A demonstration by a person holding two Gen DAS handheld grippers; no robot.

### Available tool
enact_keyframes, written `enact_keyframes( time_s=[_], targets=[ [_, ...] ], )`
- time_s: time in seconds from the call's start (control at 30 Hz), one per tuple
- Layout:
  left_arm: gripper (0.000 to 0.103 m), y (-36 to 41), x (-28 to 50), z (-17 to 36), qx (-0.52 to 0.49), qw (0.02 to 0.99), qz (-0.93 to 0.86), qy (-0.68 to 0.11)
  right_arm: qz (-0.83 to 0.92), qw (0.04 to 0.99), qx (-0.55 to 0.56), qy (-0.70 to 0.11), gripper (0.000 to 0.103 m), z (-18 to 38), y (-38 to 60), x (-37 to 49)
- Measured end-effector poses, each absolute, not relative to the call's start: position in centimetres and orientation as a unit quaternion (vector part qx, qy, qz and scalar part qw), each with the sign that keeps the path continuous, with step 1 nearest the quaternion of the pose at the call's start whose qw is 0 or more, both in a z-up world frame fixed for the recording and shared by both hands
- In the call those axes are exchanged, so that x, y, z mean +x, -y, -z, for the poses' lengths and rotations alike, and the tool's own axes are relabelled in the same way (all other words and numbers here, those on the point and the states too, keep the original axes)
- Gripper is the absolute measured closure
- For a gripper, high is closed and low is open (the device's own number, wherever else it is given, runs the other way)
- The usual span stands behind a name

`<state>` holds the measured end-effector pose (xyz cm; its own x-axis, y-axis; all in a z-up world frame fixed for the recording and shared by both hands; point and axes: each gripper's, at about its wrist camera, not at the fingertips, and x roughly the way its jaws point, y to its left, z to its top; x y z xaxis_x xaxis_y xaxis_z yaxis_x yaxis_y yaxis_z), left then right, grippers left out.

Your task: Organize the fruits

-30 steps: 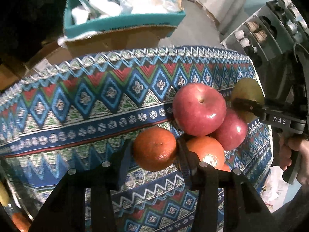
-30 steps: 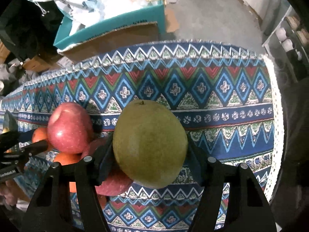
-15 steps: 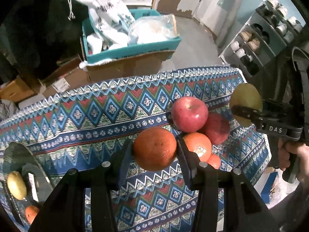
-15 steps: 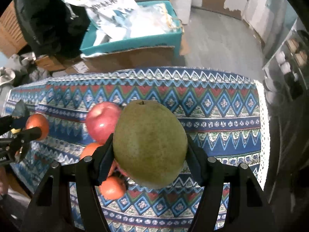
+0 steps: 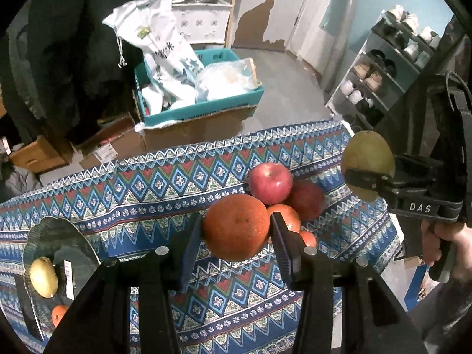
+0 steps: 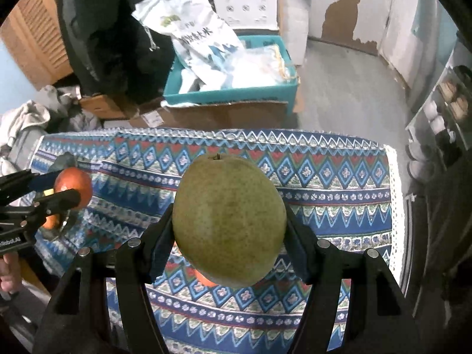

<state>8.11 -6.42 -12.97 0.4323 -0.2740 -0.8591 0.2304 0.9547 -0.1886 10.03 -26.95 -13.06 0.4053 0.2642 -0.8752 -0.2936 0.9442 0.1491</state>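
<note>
My left gripper (image 5: 236,230) is shut on an orange (image 5: 236,226) and holds it above the patterned tablecloth (image 5: 147,188). My right gripper (image 6: 228,230) is shut on a green pear (image 6: 229,218), also held above the cloth; the pear also shows in the left wrist view (image 5: 368,163). On the cloth lie two red apples (image 5: 270,182) and two more oranges (image 5: 290,215) in a cluster. A glass plate (image 5: 56,242) at the left edge holds a yellow-green pear (image 5: 43,277) and an orange (image 5: 59,314).
A teal box (image 5: 203,103) with bags stands on cardboard boxes on the floor behind the table. A shoe rack (image 5: 383,67) stands at the right. The cloth's far edge and right edge drop to the floor.
Both grippers have risen and pulled back from the fruit pile with their fruit. The plate at the left has come into the left wrist view.
</note>
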Motion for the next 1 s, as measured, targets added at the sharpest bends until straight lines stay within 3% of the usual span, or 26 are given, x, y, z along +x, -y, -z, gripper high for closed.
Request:
enact_keyframes(
  time_s=[0.43,1.0],
  targets=[
    [0.056,4.5,4.7,8.9,-0.022,0.875,0.139,-0.462,-0.210,0.867,-0.015,-0.451,0.035,7.7,23.9,6.4],
    [0.056,0.3,1.8,5.9,-0.050,0.892,0.127,-0.431,-0.271,0.864,-0.025,-0.423,0.035,4.8,18.1,4.7]
  ],
)
